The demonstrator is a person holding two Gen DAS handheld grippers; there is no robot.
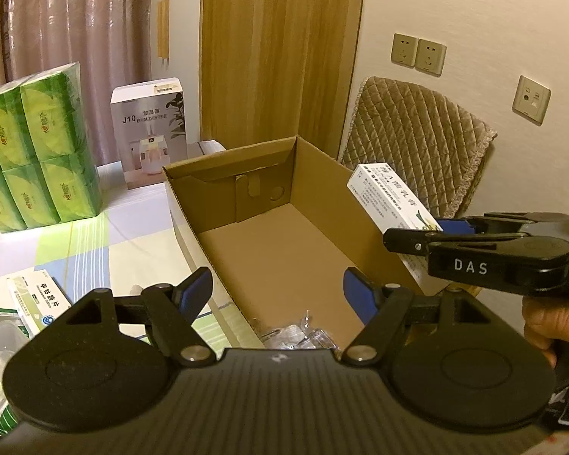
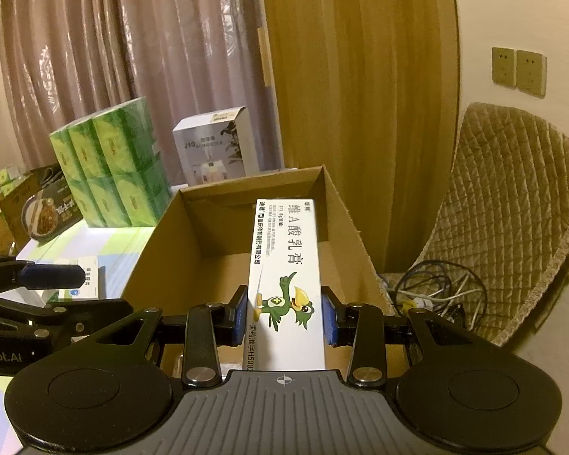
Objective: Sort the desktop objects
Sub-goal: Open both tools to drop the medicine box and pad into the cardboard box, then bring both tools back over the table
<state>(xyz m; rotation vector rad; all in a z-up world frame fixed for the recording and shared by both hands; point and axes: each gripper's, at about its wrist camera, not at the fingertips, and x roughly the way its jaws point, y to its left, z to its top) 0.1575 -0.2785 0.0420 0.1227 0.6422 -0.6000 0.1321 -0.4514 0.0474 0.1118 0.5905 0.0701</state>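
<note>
My right gripper [image 2: 284,316] is shut on a long white ointment box with a green bird [image 2: 284,265], held above the open cardboard box [image 2: 163,250]. The left wrist view shows the same ointment box [image 1: 387,199] over the cardboard box's right wall [image 1: 345,204], held by the right gripper [image 1: 432,231]. My left gripper [image 1: 277,290] is open and empty over the cardboard box's near end. Clear plastic packets [image 1: 299,335] lie on the box floor. A white and green medicine box [image 1: 38,303] lies on the table at the left.
A stack of green tissue packs [image 1: 38,151] and a white humidifier box [image 1: 148,129] stand at the back of the table. A clear plastic container [image 1: 0,341] sits at the left edge. A quilted chair [image 2: 512,208] and tangled cables [image 2: 436,295] are to the right.
</note>
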